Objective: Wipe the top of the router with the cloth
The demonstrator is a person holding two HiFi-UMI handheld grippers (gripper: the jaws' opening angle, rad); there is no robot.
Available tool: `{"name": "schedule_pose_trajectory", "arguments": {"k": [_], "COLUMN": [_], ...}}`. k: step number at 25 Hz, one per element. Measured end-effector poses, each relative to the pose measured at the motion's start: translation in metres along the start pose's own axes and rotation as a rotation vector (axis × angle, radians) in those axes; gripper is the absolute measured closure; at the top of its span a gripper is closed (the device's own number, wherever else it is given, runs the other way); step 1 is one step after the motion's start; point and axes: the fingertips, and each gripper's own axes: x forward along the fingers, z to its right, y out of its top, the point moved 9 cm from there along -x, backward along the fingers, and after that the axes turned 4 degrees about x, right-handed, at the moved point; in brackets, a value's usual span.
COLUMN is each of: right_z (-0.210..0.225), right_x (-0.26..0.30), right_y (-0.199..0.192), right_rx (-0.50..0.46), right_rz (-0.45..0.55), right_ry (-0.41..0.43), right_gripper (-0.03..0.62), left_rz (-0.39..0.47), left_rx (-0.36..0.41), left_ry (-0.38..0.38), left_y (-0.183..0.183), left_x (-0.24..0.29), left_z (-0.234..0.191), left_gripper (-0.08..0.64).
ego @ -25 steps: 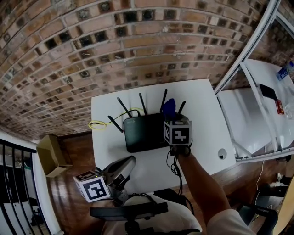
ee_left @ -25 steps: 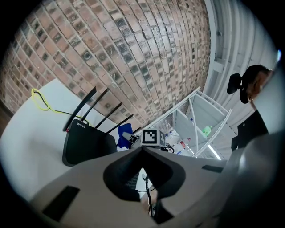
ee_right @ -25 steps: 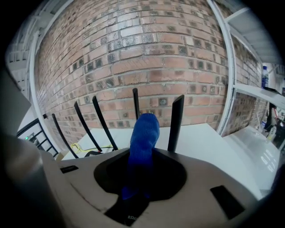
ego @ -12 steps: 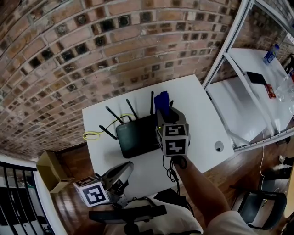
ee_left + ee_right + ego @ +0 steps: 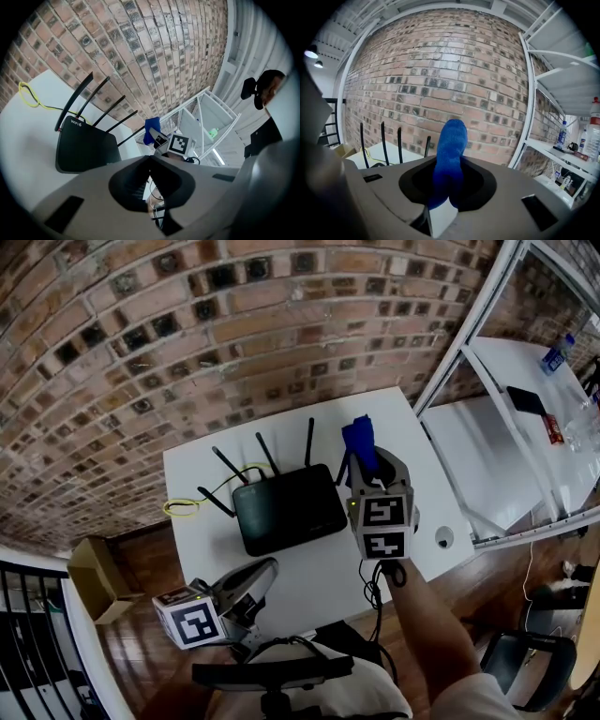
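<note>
Router [image 5: 289,510] lies flat on white table [image 5: 412,427], ahead of left gripper [image 5: 253,582], whose jaws are pressed together, empty. Right gripper [image 5: 370,470], router just to its left, clamps blue cloth [image 5: 359,439] poking upward. Brick wall [image 5: 234,324] beyond.

I count one router [image 5: 286,512] with five antennas [image 5: 267,453], I think, since one is half hidden behind my right gripper [image 5: 364,465]. One blue cloth [image 5: 360,442]. One yellow cable [image 5: 180,509]. One cardboard box [image 5: 89,579]. One white table [image 5: 412,446]. Two grippers, counting my left gripper [image 5: 267,566].
</note>
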Motion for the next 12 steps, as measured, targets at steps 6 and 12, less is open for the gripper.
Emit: {"name": "schedule_pose_trajectory", "arguments": {"k": [6, 12], "right_z": [0.001, -0.001], "right_x": [0.016, 0.034], "right_y": [-0.043, -0.072], "right_rx": [0.001, 0.015], "right_rz": [-0.102, -0.171], "right_ry": [0.032, 0.074], "right_gripper": [0.488, 0.488], "left_rz": [0.014, 0.030], "left_rx": [-0.020, -0.032], "left_ry": [0.014, 0.056], "left_y": [-0.003, -0.006], "left_x": [0.008, 0.009], "left_z": [-0.001, -0.007], "left_gripper": [0.541, 0.541]}}
